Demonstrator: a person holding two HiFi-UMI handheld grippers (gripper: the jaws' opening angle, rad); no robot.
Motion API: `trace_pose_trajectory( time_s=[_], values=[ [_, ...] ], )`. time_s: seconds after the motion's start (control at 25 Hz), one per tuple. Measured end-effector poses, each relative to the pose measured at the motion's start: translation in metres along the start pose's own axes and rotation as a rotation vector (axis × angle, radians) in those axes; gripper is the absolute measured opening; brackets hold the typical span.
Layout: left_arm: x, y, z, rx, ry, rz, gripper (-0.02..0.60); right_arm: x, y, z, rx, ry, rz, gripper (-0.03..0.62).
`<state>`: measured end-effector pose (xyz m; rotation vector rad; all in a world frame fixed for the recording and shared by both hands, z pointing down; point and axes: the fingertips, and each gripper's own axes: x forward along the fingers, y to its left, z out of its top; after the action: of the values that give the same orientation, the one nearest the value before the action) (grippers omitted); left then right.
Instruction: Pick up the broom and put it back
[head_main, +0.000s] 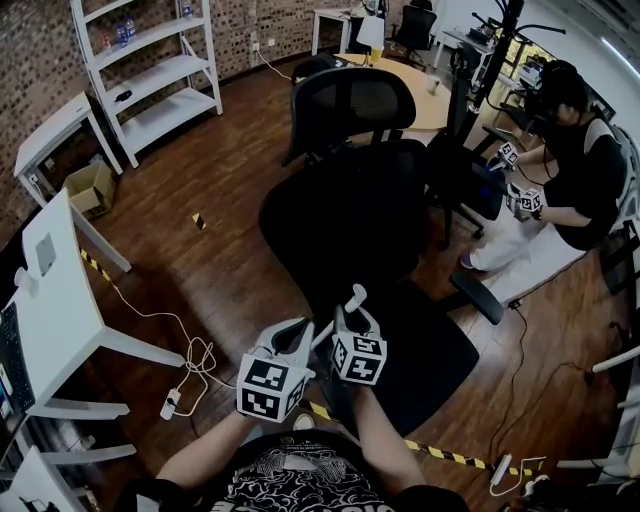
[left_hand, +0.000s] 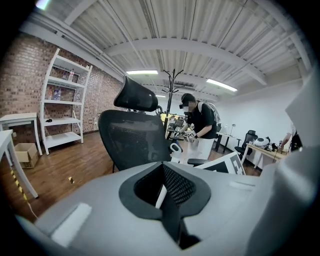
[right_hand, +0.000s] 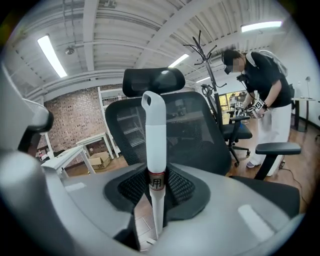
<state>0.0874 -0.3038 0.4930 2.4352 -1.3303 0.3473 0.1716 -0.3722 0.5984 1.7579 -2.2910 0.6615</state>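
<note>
The broom shows only as a white handle (right_hand: 155, 145), standing upright with its hooked top end (head_main: 354, 296) over the black chair seat. My right gripper (right_hand: 156, 202) is shut on it just below the labelled ring. In the head view that gripper (head_main: 350, 318) is at bottom centre. My left gripper (head_main: 303, 337) sits close beside it on the left. In the left gripper view its pads (left_hand: 162, 196) pinch a thin white sliver of the handle (left_hand: 160, 196) lower down. The broom's head is hidden.
A black mesh office chair (head_main: 350, 200) stands directly ahead, with a second one (head_main: 350, 100) behind it. At right, a person (head_main: 575, 150) holds other grippers. White desk (head_main: 60, 290) and shelf (head_main: 150, 70) at left. Cables (head_main: 190, 355) and striped tape (head_main: 440, 452) lie on the wood floor.
</note>
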Motion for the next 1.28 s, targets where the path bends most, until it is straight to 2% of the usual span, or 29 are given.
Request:
trace_pose_trajectory(
  time_s=[0.52,0.84,1.28],
  values=[
    [-0.061,0.006,-0.009,-0.003,-0.017,-0.011,0.005,-0.057,0.047,-0.007,-0.051,-0.044,0.001,0.098],
    [-0.096,0.014,-0.018,-0.001,-0.015,-0.011,0.006,-0.084,0.052,0.002,-0.085,-0.113,-0.004,0.097],
    [-0.114,0.002,-0.020,0.006,-0.031,-0.044,0.006,-0.125,0.085,0.017,-0.220,-0.182,0.031,0.097]
  ],
)
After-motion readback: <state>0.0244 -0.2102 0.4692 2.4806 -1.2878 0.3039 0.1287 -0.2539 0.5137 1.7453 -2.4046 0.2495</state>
